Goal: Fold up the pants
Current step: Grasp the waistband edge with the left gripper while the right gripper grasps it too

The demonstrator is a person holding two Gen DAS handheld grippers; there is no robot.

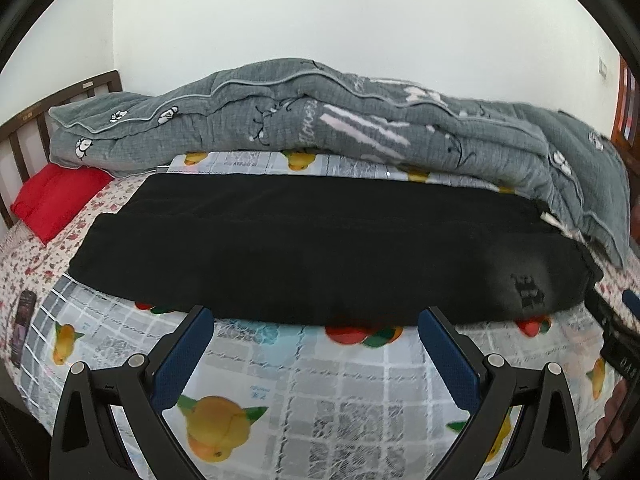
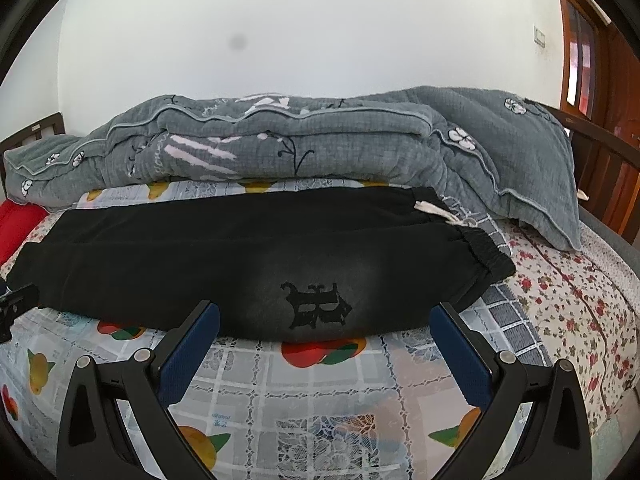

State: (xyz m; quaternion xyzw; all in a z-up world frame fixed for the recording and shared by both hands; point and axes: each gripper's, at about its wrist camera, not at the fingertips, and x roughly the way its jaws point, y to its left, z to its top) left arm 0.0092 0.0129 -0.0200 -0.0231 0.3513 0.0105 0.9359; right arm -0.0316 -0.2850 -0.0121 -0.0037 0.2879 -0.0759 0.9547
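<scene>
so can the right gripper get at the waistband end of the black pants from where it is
Probably yes. The right gripper is open and empty, just short of the black pants. The elastic waistband lies off to its right on the fruit-print cloth, with nothing on it; the grey quilt sits behind.

A grey quilt (image 1: 304, 120) lies bunched on the bed's fruit-print sheet (image 1: 320, 392), beside a red pillow (image 1: 52, 200) and a phone (image 1: 22, 320).

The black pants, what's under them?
The pants lie on a fruit-print cloth over a flowery sheet. What the cloth looks like underneath them is hidden.
</scene>
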